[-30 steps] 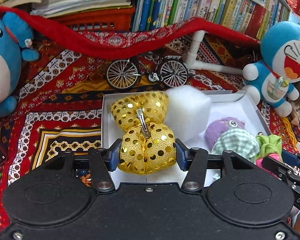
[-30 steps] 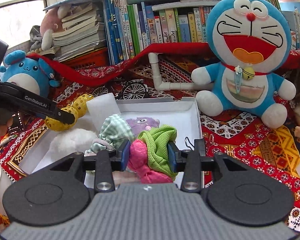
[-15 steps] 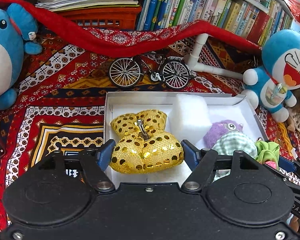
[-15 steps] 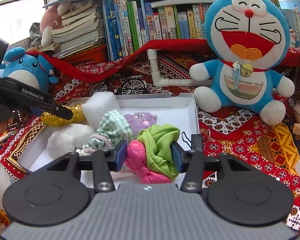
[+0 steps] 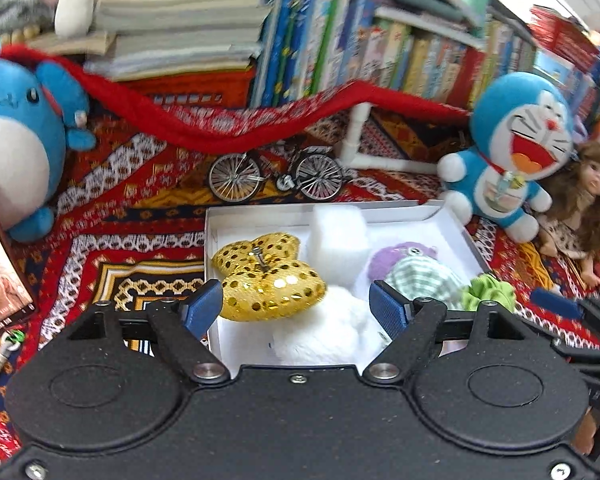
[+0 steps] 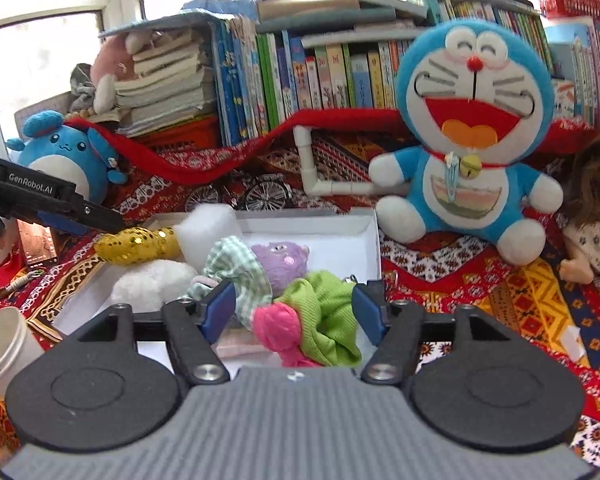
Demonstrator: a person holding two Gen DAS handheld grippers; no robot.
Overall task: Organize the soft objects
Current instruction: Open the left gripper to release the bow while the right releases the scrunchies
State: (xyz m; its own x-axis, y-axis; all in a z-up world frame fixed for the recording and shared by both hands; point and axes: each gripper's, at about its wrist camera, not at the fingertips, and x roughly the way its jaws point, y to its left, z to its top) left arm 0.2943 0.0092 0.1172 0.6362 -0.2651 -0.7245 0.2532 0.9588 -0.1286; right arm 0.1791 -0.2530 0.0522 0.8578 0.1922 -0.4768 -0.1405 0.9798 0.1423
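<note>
From the left wrist, the left gripper (image 5: 298, 307) is hovering with its jaws spread wide, the gold sequined bow (image 5: 270, 278) lying loose in the white box (image 5: 456, 224). From the right wrist, the right gripper (image 6: 296, 317) is standing open too, its pads flanking the green and pink cloth bundle (image 6: 314, 322) without pinching it.

one white box (image 5: 452, 222) holds six soft things (one gold bow (image 5: 268, 276)), with two blue plush toys (image 6: 472, 128) beside it.
</note>
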